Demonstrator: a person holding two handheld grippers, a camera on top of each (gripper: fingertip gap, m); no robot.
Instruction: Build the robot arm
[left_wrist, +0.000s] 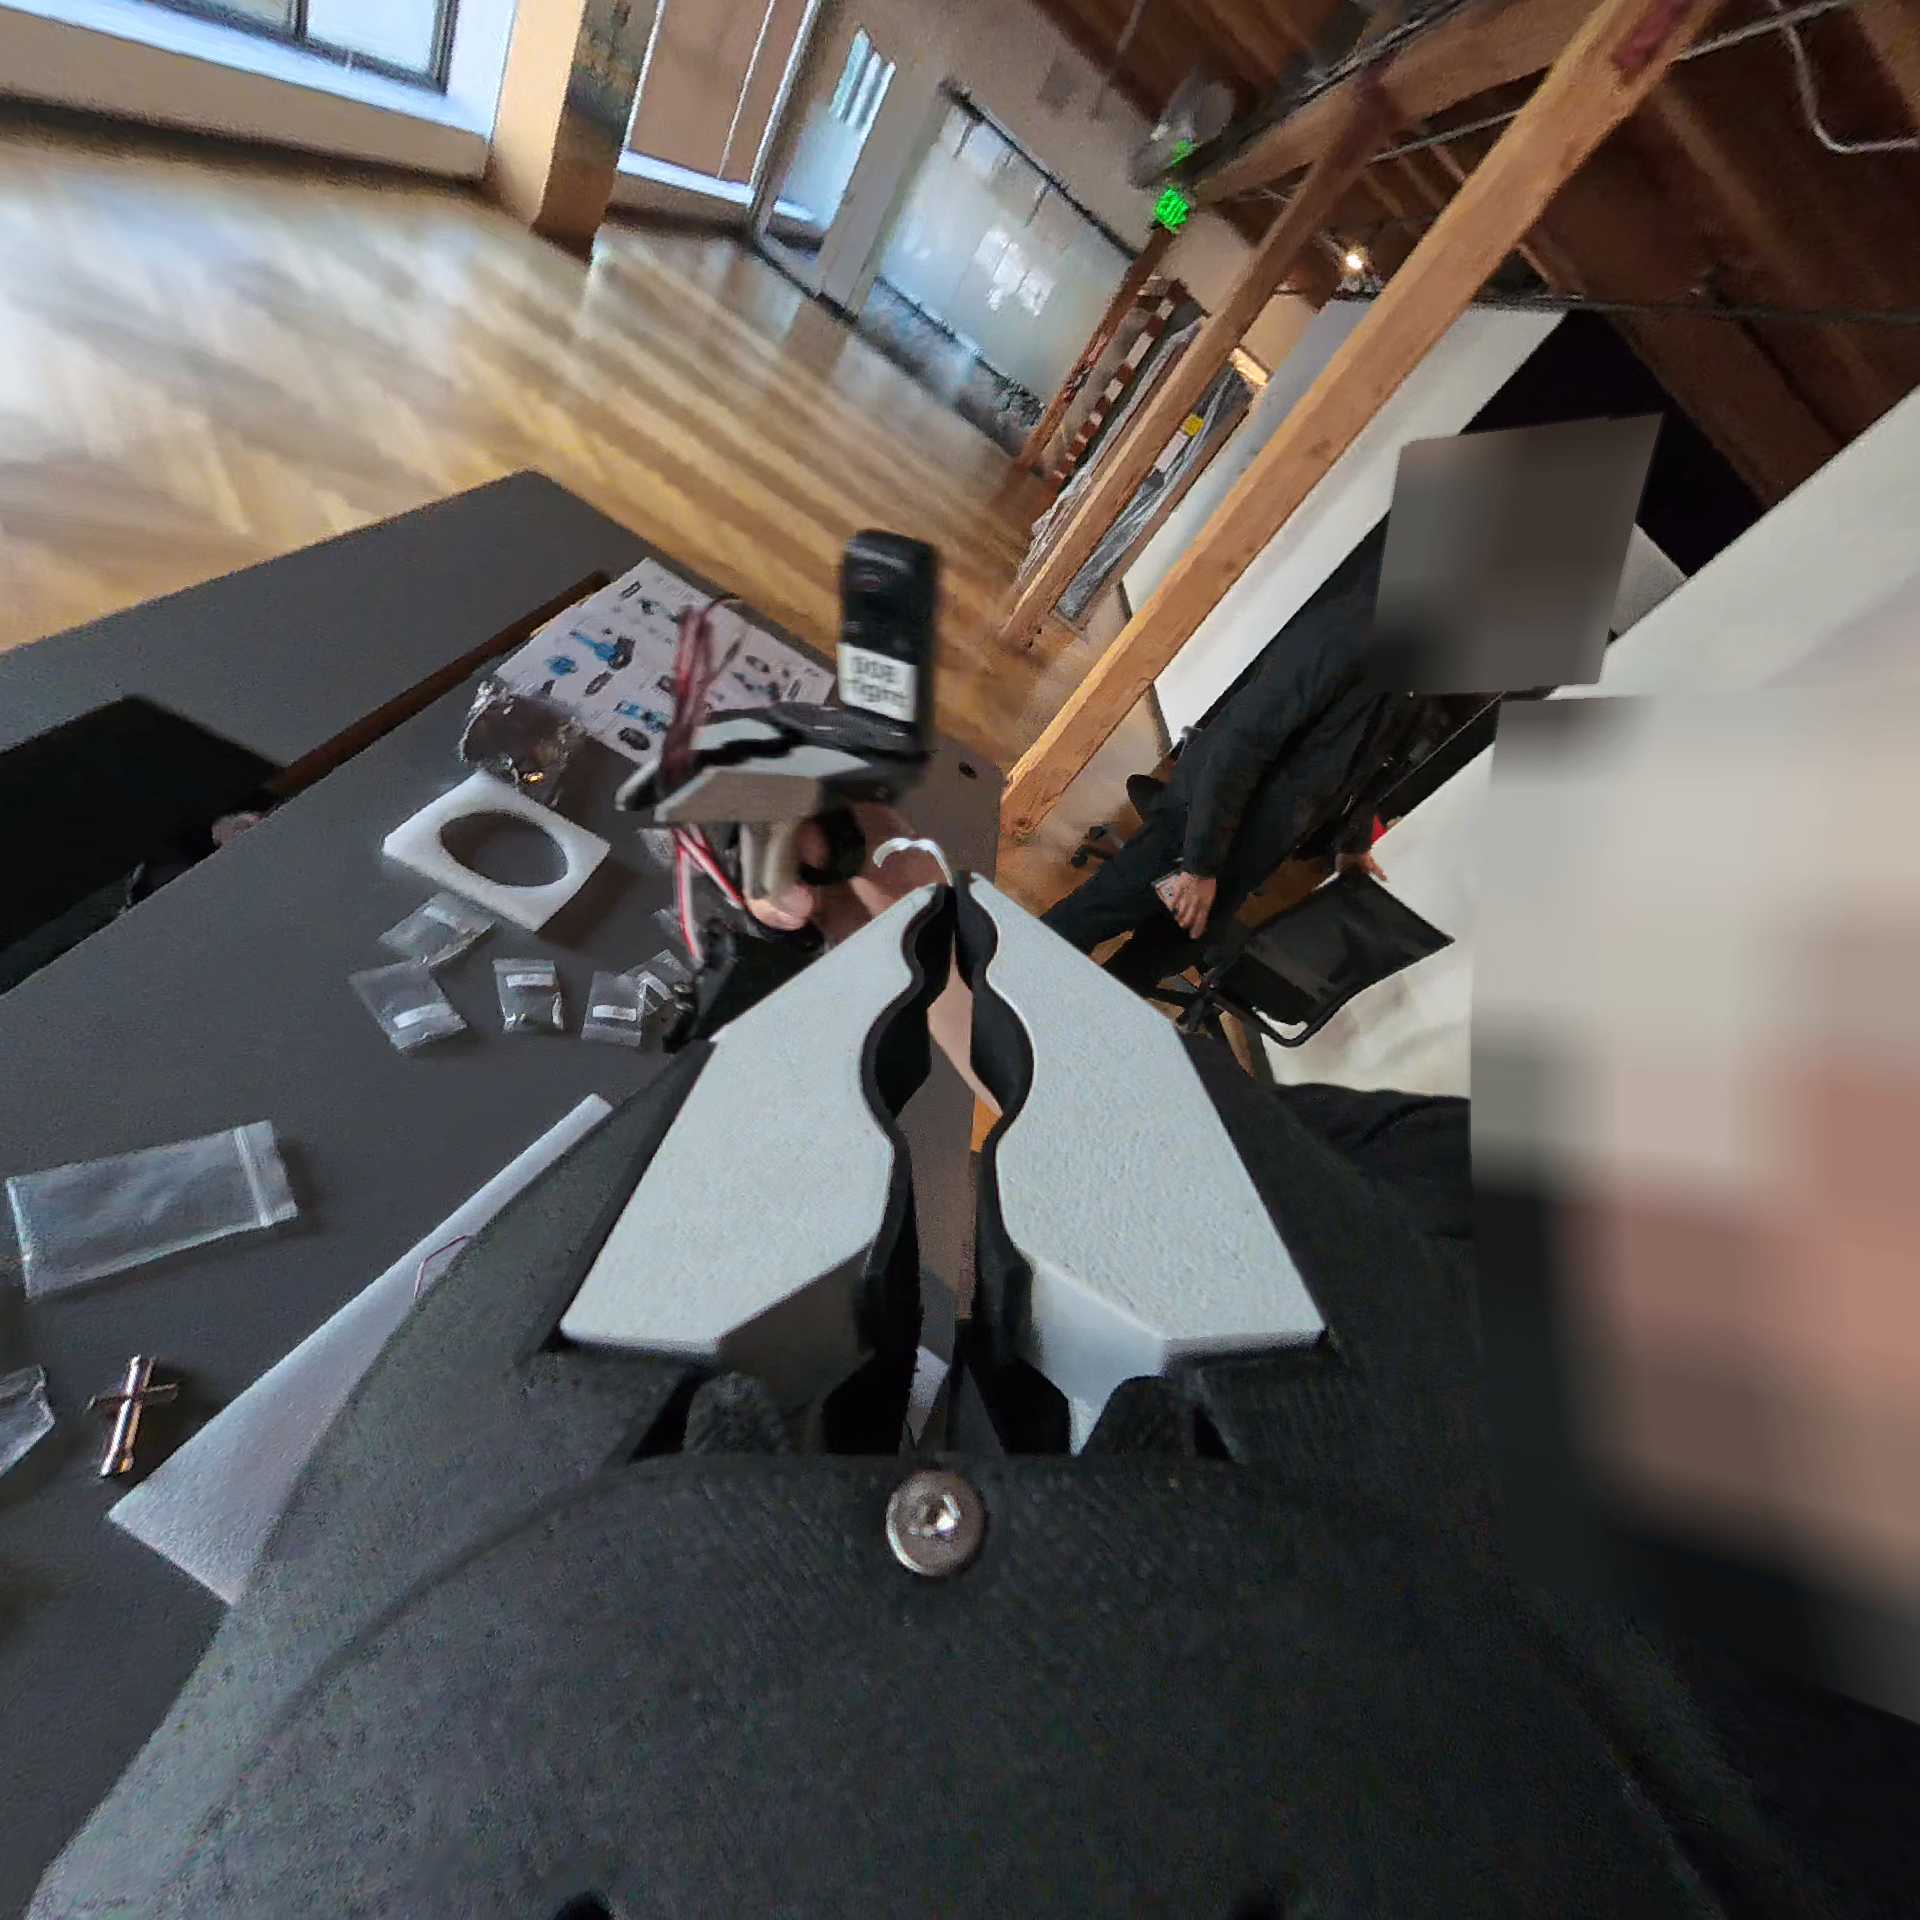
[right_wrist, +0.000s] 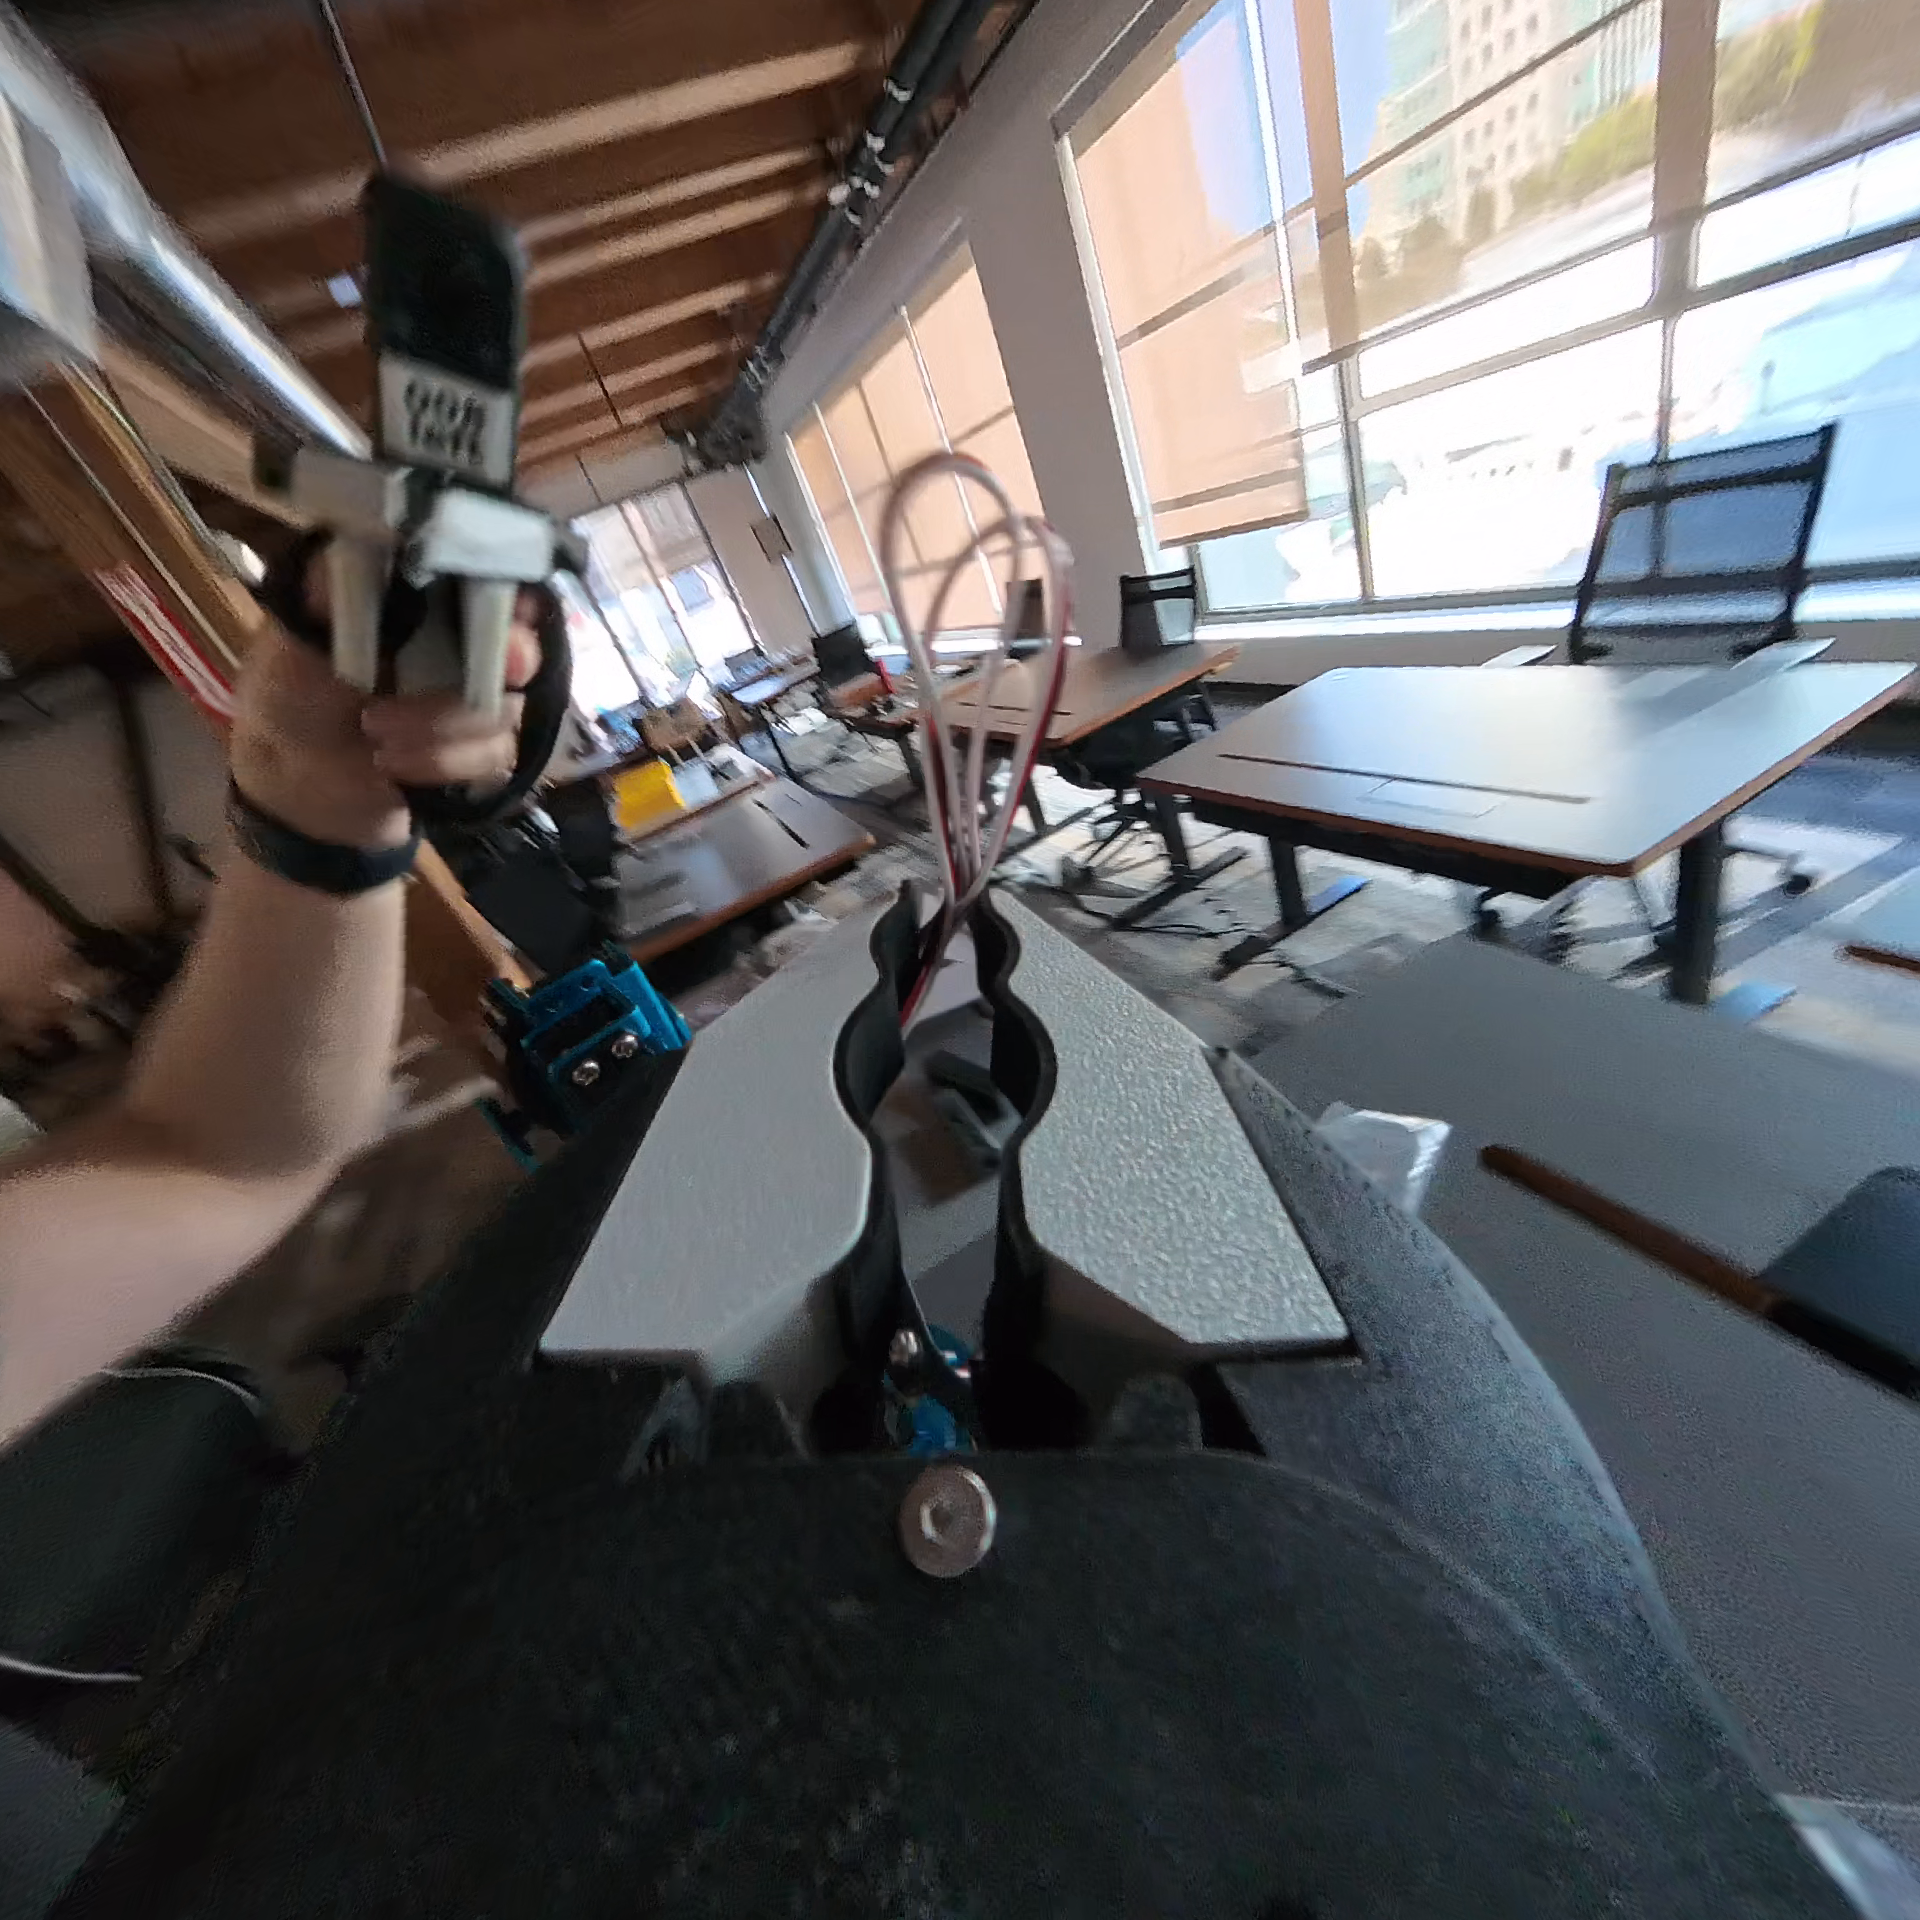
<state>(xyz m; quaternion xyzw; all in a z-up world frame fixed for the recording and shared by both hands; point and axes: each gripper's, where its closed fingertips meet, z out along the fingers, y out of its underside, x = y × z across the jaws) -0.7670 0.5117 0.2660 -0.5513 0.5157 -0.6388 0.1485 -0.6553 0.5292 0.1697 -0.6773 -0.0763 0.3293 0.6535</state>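
A: Left gripper (left_wrist: 957, 902)?
B: Tips pinching a white wire (left_wrist: 914, 854) at 12 o'clock, above the grey table (left_wrist: 260, 1039).
A: Right gripper (right_wrist: 954, 914)?
B: Fingers pinching red-white wires (right_wrist: 971, 665) looping toward 12; blue servo (right_wrist: 582, 1029) at 9 o'clock.

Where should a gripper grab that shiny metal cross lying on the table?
Probably by its longer bar, below the crosspiece, coming straight down from above with one finger either side. The metal cross lies flat on the dark table, so nothing fits under it, and that bar is its longest straight stretch.
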